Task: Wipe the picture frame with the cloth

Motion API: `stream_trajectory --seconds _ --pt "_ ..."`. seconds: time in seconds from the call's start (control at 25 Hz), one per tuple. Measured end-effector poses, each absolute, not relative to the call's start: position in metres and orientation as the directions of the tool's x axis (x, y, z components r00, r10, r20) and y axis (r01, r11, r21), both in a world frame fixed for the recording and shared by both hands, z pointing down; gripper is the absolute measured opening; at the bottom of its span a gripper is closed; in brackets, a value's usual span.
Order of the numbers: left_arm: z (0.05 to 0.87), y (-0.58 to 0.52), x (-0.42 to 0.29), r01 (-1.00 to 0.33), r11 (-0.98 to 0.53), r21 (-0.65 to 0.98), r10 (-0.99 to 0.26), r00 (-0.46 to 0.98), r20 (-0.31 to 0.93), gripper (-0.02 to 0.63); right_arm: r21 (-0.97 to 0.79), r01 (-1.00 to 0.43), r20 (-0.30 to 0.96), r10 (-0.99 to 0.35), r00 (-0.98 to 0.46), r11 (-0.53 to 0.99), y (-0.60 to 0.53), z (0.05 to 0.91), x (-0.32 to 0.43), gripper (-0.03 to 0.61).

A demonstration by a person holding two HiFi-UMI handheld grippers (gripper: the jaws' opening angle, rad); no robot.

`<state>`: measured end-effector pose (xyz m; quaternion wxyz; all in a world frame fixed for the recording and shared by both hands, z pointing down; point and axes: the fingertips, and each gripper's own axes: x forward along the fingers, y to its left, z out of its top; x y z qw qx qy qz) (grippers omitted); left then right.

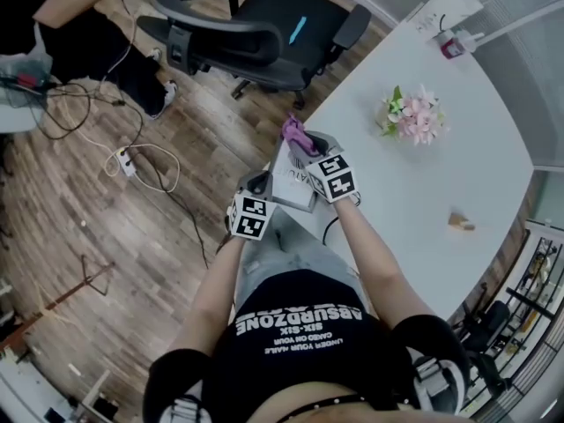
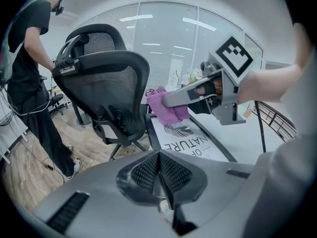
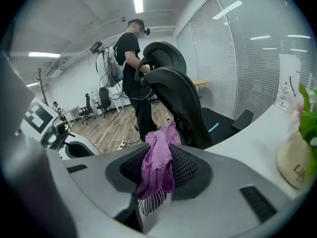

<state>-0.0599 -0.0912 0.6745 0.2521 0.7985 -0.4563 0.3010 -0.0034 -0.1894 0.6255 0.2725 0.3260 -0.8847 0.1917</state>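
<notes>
The picture frame (image 1: pixel 295 188) with a white print lies at the near-left edge of the white table (image 1: pixel 441 174). In the left gripper view the frame (image 2: pixel 190 138) stretches away from my left gripper (image 2: pixel 161 175), whose jaws are closed on its near edge. That left gripper (image 1: pixel 262 186) sits at the frame's near corner. My right gripper (image 1: pixel 304 144) is shut on a purple cloth (image 1: pixel 293 131) over the frame's far end. From the right gripper view the cloth (image 3: pixel 157 162) bunches out of the right gripper (image 3: pixel 156 177). In the left gripper view the cloth (image 2: pixel 171 114) touches the frame's far part.
A black office chair (image 1: pixel 256 33) stands just beyond the table's edge. A pot of pink flowers (image 1: pixel 412 117) and a small brown object (image 1: pixel 460 222) sit on the table. Cables and a power strip (image 1: pixel 126 160) lie on the wooden floor. A person (image 2: pixel 29 58) stands behind the chair.
</notes>
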Motion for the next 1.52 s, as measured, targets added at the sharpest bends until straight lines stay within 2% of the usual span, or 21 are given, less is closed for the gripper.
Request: stream_trajectory --seconds 0.44,0.76,1.04,1.52 --pt "0.675 -0.091 -0.058 -0.88 -0.461 0.114 -0.576 0.394 0.716 0.015 -0.144 -0.723 0.622 -0.506 -0.598 0.676 -0.179 0.624 0.042 0.127" --pt "0.674 -0.09 -0.059 -0.879 -0.468 0.093 -0.579 0.385 0.719 0.016 -0.153 -0.763 0.565 -0.578 -0.589 0.628 -0.169 0.623 0.079 0.127" --pt "0.673 -0.091 -0.06 -0.881 -0.464 0.097 -0.584 0.386 0.715 0.016 -0.197 -0.74 0.495 -0.587 -0.641 0.643 -0.16 0.625 0.083 0.127" --pt "0.673 -0.089 -0.058 -0.882 -0.464 0.087 -0.589 0.38 0.713 0.015 -0.231 -0.724 0.492 -0.564 -0.663 0.65 -0.129 0.628 0.084 0.127"
